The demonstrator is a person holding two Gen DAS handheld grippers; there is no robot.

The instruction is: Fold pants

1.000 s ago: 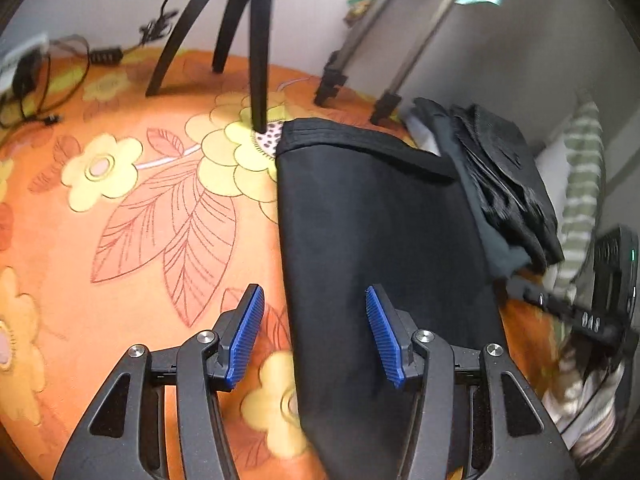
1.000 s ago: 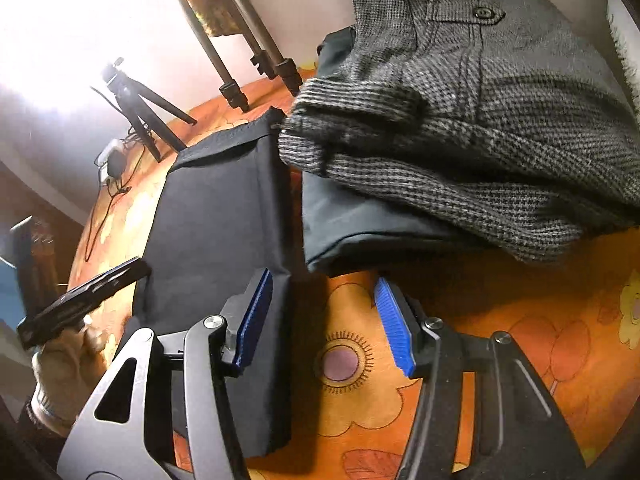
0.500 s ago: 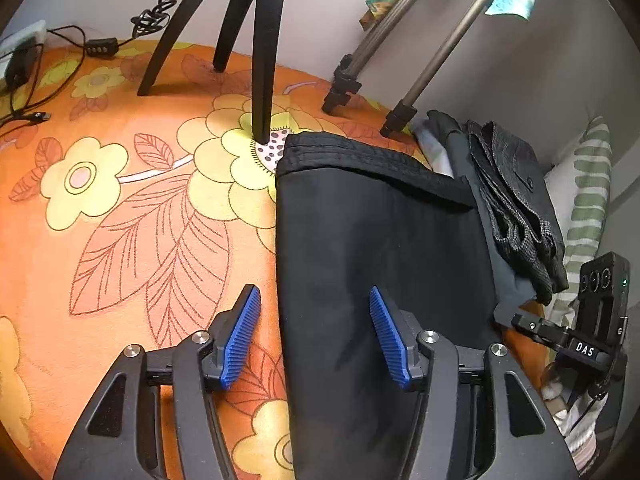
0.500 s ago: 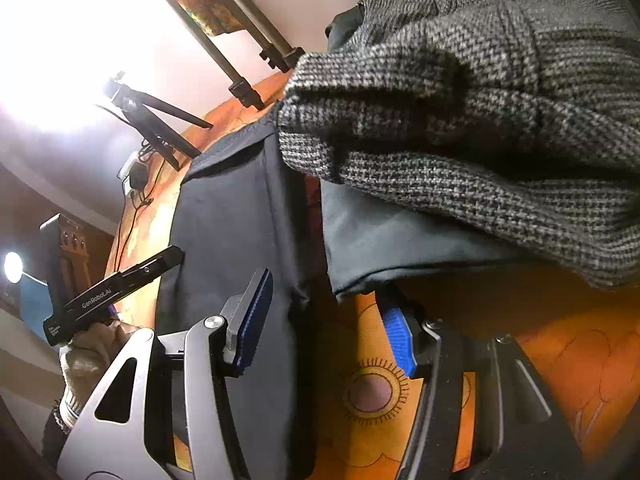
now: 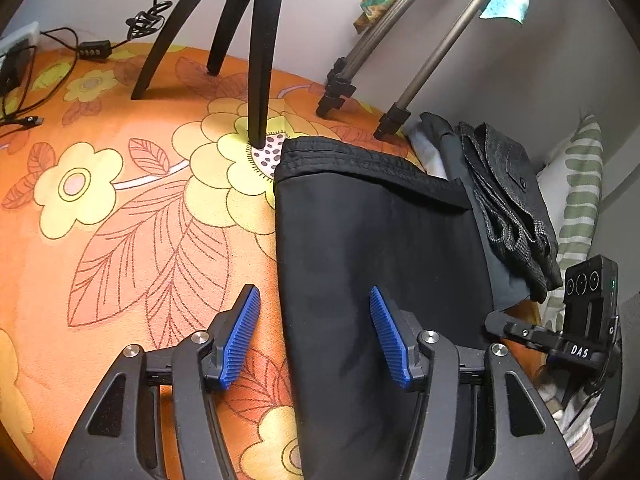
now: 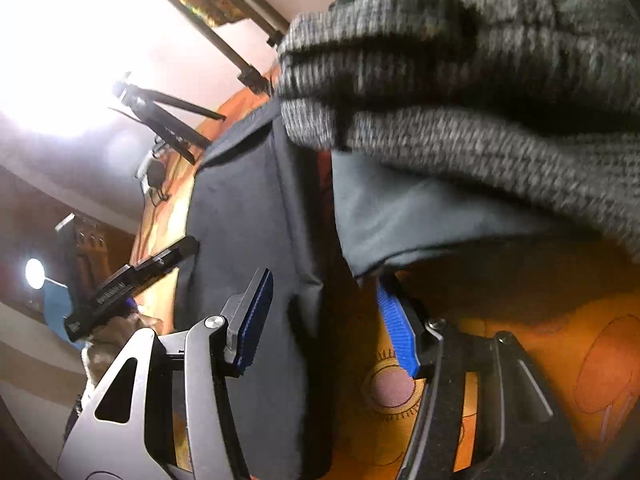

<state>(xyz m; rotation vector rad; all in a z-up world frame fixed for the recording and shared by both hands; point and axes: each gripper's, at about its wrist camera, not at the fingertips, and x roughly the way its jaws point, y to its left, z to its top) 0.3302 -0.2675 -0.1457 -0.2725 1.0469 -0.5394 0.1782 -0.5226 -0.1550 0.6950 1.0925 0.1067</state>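
On the orange flowered bedspread (image 5: 120, 240) the black pants (image 5: 372, 248) lie flat at frame centre, each long edge between an open, empty claw, left claw (image 5: 312, 336) and right claw (image 6: 326, 320), so pinch both edges evenly before folding

White letters "DAS" stand on the black body of the right tool (image 5: 576, 350), seen at the right edge of the left wrist view. In the right wrist view, the left tool (image 6: 120, 288) carries a line of small white lettering along its black arm; it is blurred and cannot be read with any certainty. No other text is legible.
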